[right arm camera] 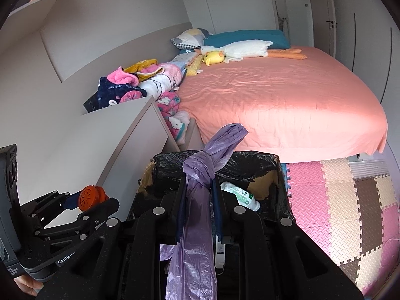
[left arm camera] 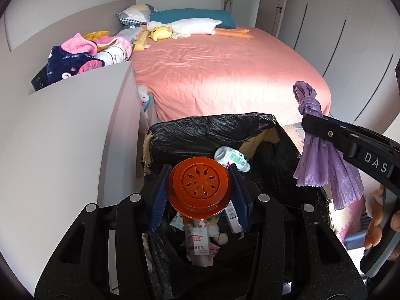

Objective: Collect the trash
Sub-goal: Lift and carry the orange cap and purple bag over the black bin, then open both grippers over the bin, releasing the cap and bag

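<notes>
The left gripper clamps an orange container, the right gripper pinches a knotted purple bag (both over the lined bin), pink bed behind.

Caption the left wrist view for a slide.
Left gripper holds an orange container over the black-lined trash bin.

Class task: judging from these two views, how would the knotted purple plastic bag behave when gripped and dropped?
The purple plastic bag is probably floppy: it droops below the right gripper. It looks thin and crinkled, so likely light. Released above the bin, it may flutter or snag.
</notes>
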Available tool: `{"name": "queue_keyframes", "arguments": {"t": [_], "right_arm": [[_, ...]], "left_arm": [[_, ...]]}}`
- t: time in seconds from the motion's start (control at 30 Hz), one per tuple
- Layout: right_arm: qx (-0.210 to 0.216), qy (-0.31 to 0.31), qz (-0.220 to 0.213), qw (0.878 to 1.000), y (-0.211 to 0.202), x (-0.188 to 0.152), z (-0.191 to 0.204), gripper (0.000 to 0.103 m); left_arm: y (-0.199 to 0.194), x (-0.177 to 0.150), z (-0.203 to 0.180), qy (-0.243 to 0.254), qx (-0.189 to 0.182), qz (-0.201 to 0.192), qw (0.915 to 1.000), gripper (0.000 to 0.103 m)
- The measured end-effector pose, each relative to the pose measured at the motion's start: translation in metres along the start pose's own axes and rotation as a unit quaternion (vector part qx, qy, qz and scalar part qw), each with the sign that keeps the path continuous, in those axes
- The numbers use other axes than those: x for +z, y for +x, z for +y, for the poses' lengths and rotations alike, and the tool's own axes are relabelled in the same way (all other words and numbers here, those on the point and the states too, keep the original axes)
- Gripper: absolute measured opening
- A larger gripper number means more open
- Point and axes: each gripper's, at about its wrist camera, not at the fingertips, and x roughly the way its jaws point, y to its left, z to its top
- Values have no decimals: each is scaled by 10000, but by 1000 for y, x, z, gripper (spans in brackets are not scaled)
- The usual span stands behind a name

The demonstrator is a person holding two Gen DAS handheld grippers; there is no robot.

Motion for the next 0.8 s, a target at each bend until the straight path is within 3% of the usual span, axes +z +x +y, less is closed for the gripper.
{"name": "queue_keyframes", "arguments": {"t": [0.4, 0.43, 0.47, 0.53, 0.57, 0.8], "right_arm": [[-83, -79, -38, 9999, -4, 9, -1, 21], [-106, -98, -51, 9999, -5, 10, 0, 33], [-134, -79, -107, 9998, -8, 11, 0, 54], [-228, -75, -240, 9994, -14, 12, 0, 76], [-293, -82, -305, 9991, -16, 13, 1, 82], [-335, -51, -335, 9989, -18, 15, 0, 85]], "left_arm": [[5, -1, 0, 105, -212, 147, 9996, 47], [4, -1, 0, 130, -202, 133, 9996, 67], [2, -1, 0, 135, -112, 69, 9998, 98], [-2, -1, 0, 187, 27, -77, 9998, 97], [-3, -1, 1, 188, 32, -70, 9998, 97], [-5, -1, 9, 2, 97, -123, 9999, 97]]}}
